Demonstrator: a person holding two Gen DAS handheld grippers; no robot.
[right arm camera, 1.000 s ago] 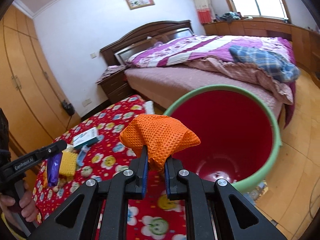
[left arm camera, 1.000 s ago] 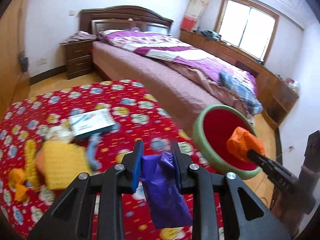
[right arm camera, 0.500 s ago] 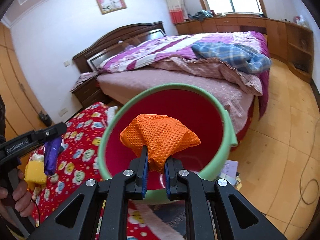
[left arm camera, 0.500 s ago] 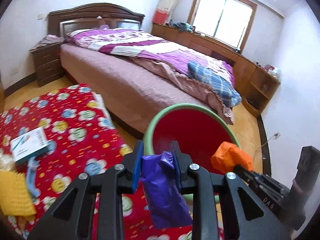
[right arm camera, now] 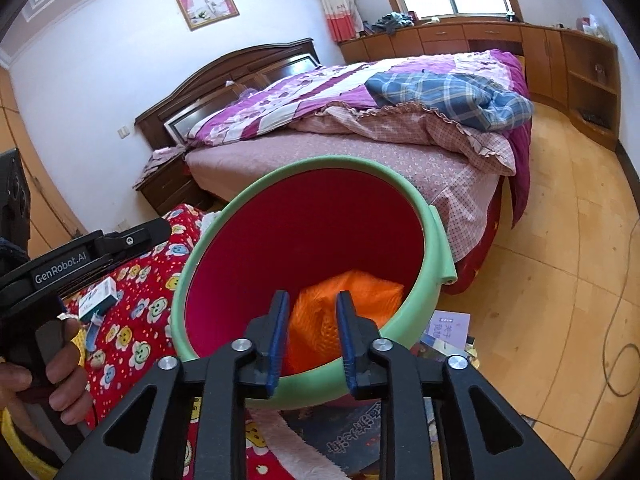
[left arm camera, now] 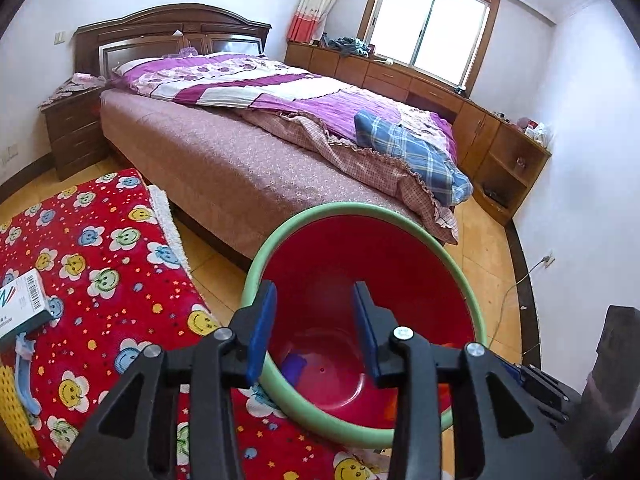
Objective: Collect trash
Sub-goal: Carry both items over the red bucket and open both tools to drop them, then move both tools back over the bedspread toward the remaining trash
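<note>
Left wrist view: bed (left arm camera: 224, 168), then red blanket (left arm camera: 100, 264), then bucket (left arm camera: 460, 264) at its edge. My left tongs (left arm camera: 314, 328) gape empty above it; purple wrapper (left arm camera: 294, 366) lies on the bottom. My right tongs (right arm camera: 310, 332) stand apart, empty; orange mesh (right arm camera: 360, 292) rests inside.

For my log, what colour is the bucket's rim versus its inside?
The bucket has a pale green rim and a red inside, clearest in the right wrist view.

Bright daylight from the window (left arm camera: 434, 36); sharp frames, edges fisheye-bent.
</note>
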